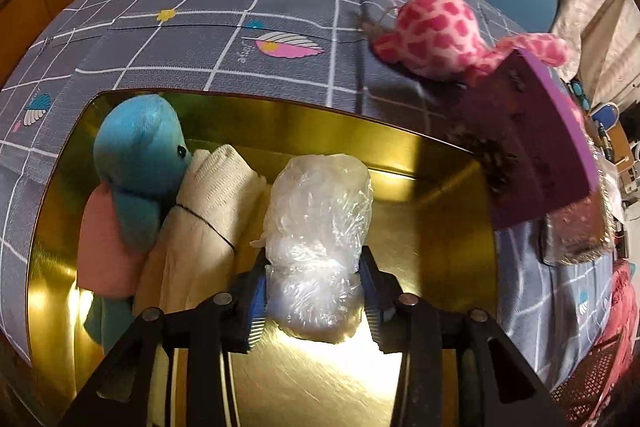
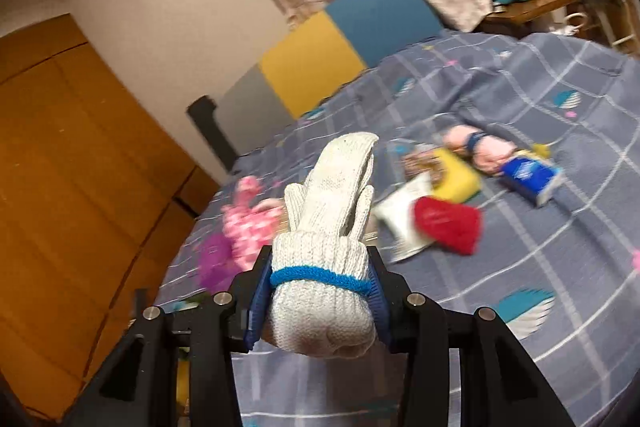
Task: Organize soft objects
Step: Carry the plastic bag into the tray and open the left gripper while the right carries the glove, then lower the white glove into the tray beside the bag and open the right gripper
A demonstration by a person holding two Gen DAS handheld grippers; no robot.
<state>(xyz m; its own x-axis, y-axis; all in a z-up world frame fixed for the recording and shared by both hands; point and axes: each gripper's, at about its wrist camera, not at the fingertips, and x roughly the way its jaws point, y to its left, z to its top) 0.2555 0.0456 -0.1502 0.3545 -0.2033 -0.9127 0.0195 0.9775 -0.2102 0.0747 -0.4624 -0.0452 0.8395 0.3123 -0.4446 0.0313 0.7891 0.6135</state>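
Your left gripper (image 1: 316, 301) points down into the gold tin box (image 1: 440, 227), its jaws partly spread with the crumpled clear plastic bag (image 1: 320, 223) between them; the blue pads (image 1: 256, 301) sit right at the bag's sides, but you cannot tell whether they press it or have let it go. The bag rests on the tin's floor near the middle. At 9 o'clock from it lies a rolled cream cloth (image 1: 216, 195) tied with a dark band, and beyond that, toward 10 o'clock, a blue plush toy (image 1: 140, 163) over something pink that is half hidden beneath it. Outside the tin, at 2 o'clock, a pink spotted plush (image 1: 436, 31) lies on the grey checked bed sheet (image 1: 240, 7), touching the purple lid (image 1: 532, 131), whose far end is cut off by the frame edge. Your right gripper (image 2: 320, 303) is partly closed on a rolled white knit glove (image 2: 328, 247) with a blue cuff band, held above the bed with its fingers pointing away toward 12 o'clock. Past it the picture is blurred: at 2 o'clock you can make out a red knit piece (image 2: 448, 227), a yellow sponge (image 2: 456, 175), a white packet (image 2: 400, 223) and a blue tissue pack (image 2: 528, 179), with a pink bundle behind them that is too smeared to name.
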